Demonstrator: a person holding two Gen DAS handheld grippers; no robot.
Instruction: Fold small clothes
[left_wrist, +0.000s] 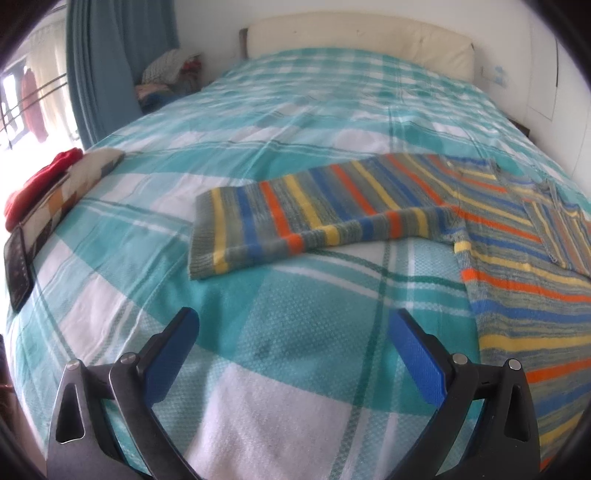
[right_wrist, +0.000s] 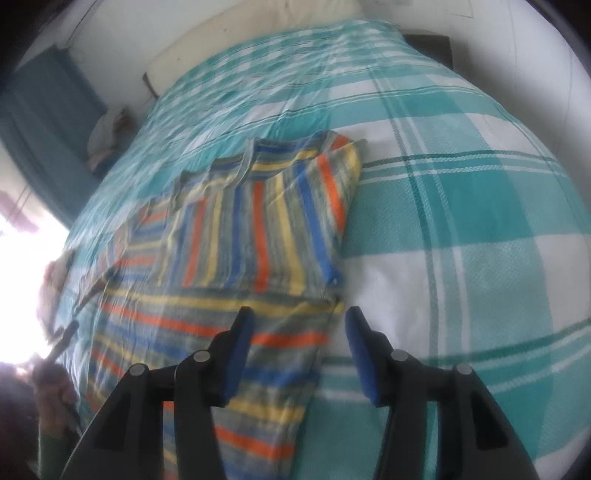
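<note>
The striped sweater (left_wrist: 498, 236) lies flat on the checked bedspread (left_wrist: 295, 129) of the bed, front of centre. In the right wrist view one sleeve (right_wrist: 266, 218) is already folded in across the body, its stripes running crosswise to those of the body panel below. In the left wrist view the other sleeve (left_wrist: 303, 218) stretches straight out to the side, cuff end nearest the left tongs (left_wrist: 295, 332).

State of the tongs: the left tongs stand spread wide above bare bedspread, short of the cuff, with nothing between the jaws. The right tongs (right_wrist: 299, 328) stand partly spread over the side edge of the sweater, one pad above the knit and the other above the bedspread; no fabric is pinched.

Step in hand, as judged: fold the outstretched sleeve in over the body.

Procedure:
- Bring the left tongs forward to the cuff and take both layers of the cuff edge in one bite, well inside the rim, so the knit does not slip out
- Use the right tongs to pin the body near the shoulder seam, or to hold the edge, so the panel does not drag
- Lift only enough to clear the bedspread, carry the cuff across, and lay it level with the folded sleeve
- Release before withdrawing, to avoid pulling the fold open

A dark flat device (left_wrist: 18, 266) and folded items (left_wrist: 62, 184) lie at the bed's edge, well apart from the work
</note>
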